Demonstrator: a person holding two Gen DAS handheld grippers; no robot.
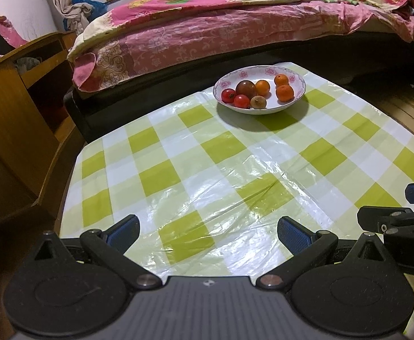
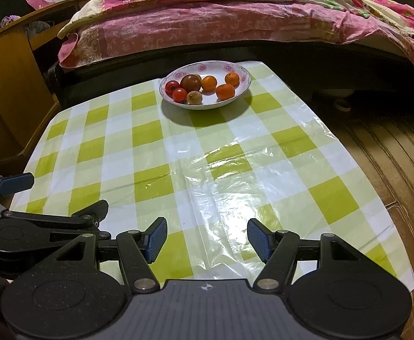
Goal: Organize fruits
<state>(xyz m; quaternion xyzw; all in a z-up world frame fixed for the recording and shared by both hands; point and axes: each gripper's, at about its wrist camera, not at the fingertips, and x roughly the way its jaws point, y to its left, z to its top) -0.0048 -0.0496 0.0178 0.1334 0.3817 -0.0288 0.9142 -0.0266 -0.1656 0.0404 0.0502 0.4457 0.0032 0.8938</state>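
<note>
With both grippers' fingers spread and empty, we should approach the white floral bowl slowly, picking one orange tangerine cleanly.

Fruit bowl beyond empty gripper

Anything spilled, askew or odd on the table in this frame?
Nothing spilled or damaged. All the fruit sits inside the floral bowl at the table's far edge. The only irregularity: the checked plastic tablecloth is creased and wrinkled near the middle. Both the left gripper and right gripper are open and empty.
</note>
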